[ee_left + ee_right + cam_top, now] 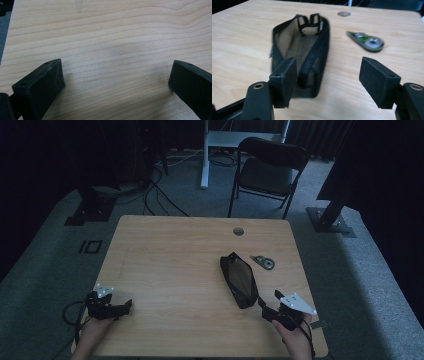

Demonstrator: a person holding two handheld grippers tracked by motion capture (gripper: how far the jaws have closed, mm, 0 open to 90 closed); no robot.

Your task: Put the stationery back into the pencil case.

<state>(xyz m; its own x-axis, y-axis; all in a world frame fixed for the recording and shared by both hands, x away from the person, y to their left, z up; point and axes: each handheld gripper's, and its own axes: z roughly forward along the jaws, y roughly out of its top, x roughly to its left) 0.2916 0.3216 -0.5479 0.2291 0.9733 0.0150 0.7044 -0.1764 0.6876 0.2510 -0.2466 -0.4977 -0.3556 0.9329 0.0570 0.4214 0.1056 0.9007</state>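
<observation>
The black mesh pouch (239,280) lies right of the centre of the high view on the wooden table (170,260), and it looks light, soft and floppy, so I think the stiffer zipper rim at its near end is the best place to take hold. The right gripper (272,307) stands just below that end with jaws apart and nothing between them, and the left gripper (125,307), at the lower left, is also open over bare wood. The right gripper view shows the open mouth and tan inside of the pouch (299,50) and the correction tape roller (365,41) clearly, while the high view gives them only small and dark.
</observation>
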